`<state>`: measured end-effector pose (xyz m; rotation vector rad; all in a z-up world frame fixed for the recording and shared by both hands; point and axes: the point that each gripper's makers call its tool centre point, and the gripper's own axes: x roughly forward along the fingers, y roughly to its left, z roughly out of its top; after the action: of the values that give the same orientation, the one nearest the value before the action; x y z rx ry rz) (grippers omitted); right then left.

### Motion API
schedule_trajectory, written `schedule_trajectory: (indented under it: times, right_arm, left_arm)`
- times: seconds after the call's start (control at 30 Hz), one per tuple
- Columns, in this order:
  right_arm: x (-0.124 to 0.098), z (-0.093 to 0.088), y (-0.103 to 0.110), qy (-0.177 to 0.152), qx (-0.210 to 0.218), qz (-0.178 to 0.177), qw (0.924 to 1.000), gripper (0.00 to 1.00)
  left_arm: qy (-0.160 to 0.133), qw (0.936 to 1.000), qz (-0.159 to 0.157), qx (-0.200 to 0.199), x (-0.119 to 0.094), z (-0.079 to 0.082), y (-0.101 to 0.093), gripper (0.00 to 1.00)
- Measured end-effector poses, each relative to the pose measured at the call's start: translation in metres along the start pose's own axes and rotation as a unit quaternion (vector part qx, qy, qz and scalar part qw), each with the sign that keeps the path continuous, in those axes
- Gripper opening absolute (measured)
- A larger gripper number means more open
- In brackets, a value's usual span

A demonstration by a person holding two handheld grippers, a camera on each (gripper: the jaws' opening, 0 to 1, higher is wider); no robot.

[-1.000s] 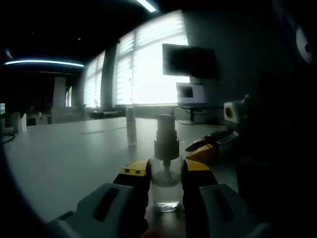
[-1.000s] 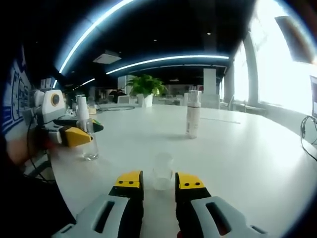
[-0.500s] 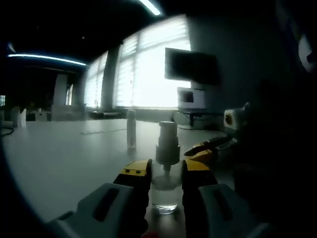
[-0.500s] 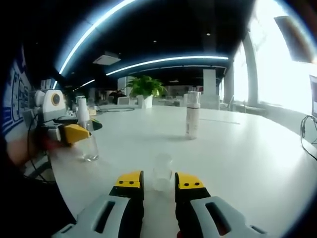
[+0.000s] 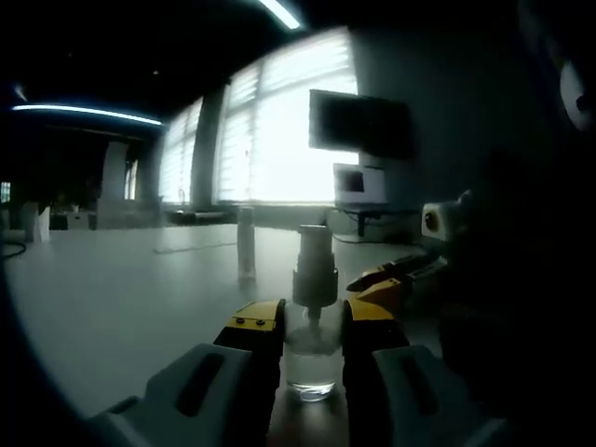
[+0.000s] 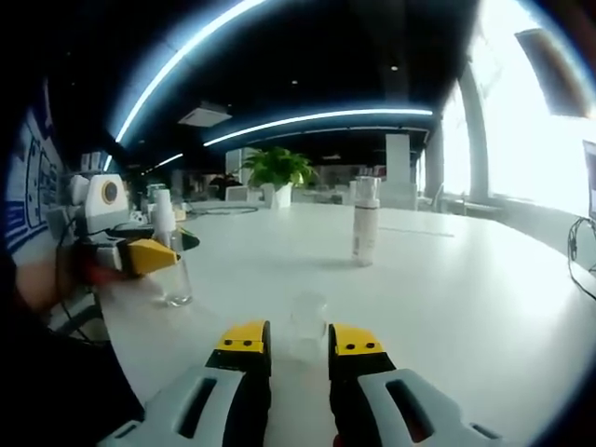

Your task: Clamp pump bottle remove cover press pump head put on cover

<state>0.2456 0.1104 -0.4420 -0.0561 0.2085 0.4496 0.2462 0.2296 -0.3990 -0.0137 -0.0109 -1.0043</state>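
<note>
My left gripper (image 5: 312, 328) is shut on a small clear pump bottle (image 5: 311, 361) that stands on the white table (image 5: 121, 289). Its bare grey pump head (image 5: 314, 265) rises above the yellow fingertips. From the right gripper view, the same bottle (image 6: 174, 270) and left gripper (image 6: 140, 256) sit at the left. A clear cover (image 6: 306, 321) stands on the table (image 6: 447, 289) between the tips of my right gripper (image 6: 300, 340), whose jaws are open a little wider than the cover. The right gripper (image 5: 389, 279) lies low, to the right of the bottle.
A tall slim bottle (image 6: 365, 219) stands farther out on the table, also seen as a slim bottle (image 5: 246, 244) behind the pump head. A potted plant (image 6: 277, 169) is at the far end. A monitor (image 5: 361, 121) hangs by bright windows. A cable (image 6: 582, 261) lies at the right edge.
Both views have shifted slightly with the hands. The bottle stays clamped in the left gripper and the cover stays between the right gripper's tips.
</note>
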Motion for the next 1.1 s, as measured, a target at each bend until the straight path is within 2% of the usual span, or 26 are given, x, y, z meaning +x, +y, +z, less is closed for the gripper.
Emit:
schedule_trajectory:
  times: [0.23, 0.4, 0.67, 0.9, 1.1]
  right_arm:
    - [-0.001, 0.002, -0.002, -0.008, 0.009, 0.0, 0.9999, 0.19]
    - [-0.003, 0.006, -0.001, -0.013, 0.025, 0.014, 0.9995, 0.19]
    - [-0.014, 0.015, -0.009, -0.037, 0.042, 0.031, 0.998, 0.2]
    - [-0.025, 0.043, -0.011, -0.07, 0.028, 0.039, 0.9964, 0.19]
    - [-0.026, 0.078, 0.006, -0.083, -0.017, 0.083, 0.9929, 0.19]
  left_arm:
    - [0.009, 0.9999, -0.008, 0.001, 0.004, -0.001, 0.011, 0.15]
    - [0.009, 0.9999, -0.009, 0.005, 0.009, -0.002, 0.018, 0.15]
    - [0.004, 1.0, 0.002, 0.004, 0.007, -0.002, 0.02, 0.15]
    - [0.002, 1.0, -0.001, 0.004, 0.007, -0.002, 0.018, 0.16]
    - [0.002, 1.0, -0.004, -0.002, 0.006, -0.002, 0.015, 0.16]
